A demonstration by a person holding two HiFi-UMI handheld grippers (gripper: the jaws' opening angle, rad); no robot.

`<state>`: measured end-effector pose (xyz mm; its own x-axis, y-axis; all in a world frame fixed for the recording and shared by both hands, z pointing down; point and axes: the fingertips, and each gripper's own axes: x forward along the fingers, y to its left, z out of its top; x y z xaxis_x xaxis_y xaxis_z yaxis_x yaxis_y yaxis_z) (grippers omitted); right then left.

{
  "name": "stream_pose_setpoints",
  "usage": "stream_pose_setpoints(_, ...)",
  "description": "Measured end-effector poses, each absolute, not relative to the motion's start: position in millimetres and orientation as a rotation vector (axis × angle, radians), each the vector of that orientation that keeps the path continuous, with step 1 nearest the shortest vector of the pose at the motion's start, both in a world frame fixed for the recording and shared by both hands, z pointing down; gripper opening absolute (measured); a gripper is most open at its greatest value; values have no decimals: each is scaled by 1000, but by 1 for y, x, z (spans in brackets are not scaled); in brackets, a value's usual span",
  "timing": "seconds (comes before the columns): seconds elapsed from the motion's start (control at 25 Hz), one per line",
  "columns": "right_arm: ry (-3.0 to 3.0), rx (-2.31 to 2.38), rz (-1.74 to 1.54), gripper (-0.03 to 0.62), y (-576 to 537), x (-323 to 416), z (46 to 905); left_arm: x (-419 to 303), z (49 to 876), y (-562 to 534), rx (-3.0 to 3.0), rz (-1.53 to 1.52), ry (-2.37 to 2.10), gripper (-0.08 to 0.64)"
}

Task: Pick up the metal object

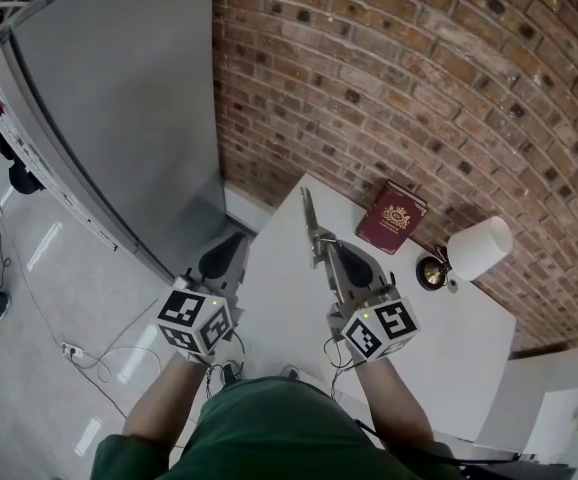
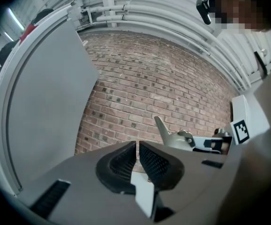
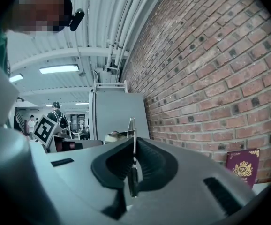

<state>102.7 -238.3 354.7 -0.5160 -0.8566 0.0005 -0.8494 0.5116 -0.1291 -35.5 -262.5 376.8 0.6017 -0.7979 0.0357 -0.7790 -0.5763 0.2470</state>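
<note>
White table (image 1: 279,303) below; right hand-held gripper (image 1: 335,255) clamps metal object (image 1: 310,223); left hand-held gripper (image 1: 225,254) closed, empty

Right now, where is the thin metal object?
Head view, centre: the thin metal object sits clamped in the right hand-held gripper, just left of the dark red book.

A red brick wall (image 1: 419,78) meets a grey partition (image 1: 119,98) above a glossy pale floor (image 1: 29,298).
</note>
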Motion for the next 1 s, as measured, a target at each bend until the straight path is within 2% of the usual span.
stream_pose_setpoints(1.0,2671,-1398,-174,6,-202,86,342,-45,380,-230,2579,-104,-1296,20)
